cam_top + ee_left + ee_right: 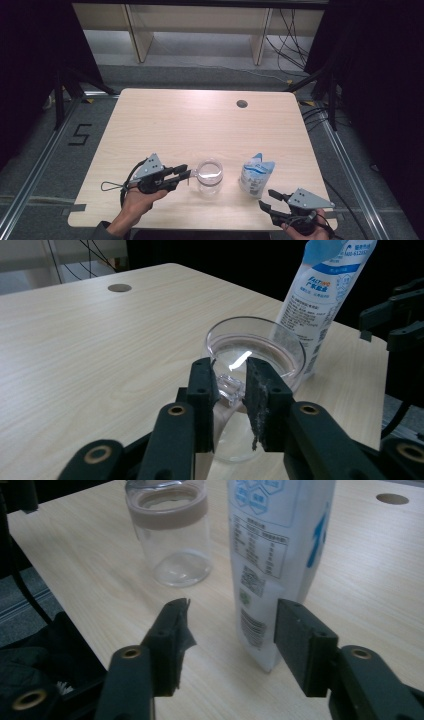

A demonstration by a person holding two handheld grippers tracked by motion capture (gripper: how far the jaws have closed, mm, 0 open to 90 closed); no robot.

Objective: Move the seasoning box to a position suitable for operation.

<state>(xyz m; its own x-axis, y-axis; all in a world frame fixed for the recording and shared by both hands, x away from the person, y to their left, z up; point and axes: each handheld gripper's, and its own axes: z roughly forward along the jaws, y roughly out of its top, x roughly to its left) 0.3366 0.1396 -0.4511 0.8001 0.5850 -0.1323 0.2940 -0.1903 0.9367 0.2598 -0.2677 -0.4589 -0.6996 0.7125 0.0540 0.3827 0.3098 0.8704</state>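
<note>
Left gripper [184, 174] clenching jaws on handle of glass mug [209, 176], steadying it for pouring. Pouch [256, 174] standing upright just right of mug. Right gripper [232, 630], jaws released, lining up around pouch.

This looks like a lab or recording studio set up for data capture, not a home or kitchen; a plain light-wood table [200, 125] with a round cable hole [242, 104] stands alone on grey carpet floor [200, 75]; black curtains [380, 75] close off both sides; metal rails [40, 160] run along the floor beside the table, with black stand legs [60, 100] planted near them; a number 5 [80, 134] is taped on the floor at the left; loose cables [290, 35] trail by the bare pale wooden furniture [200, 20] at the back; yellow-black tape marks [88, 100] sit near the table's far corners
</note>
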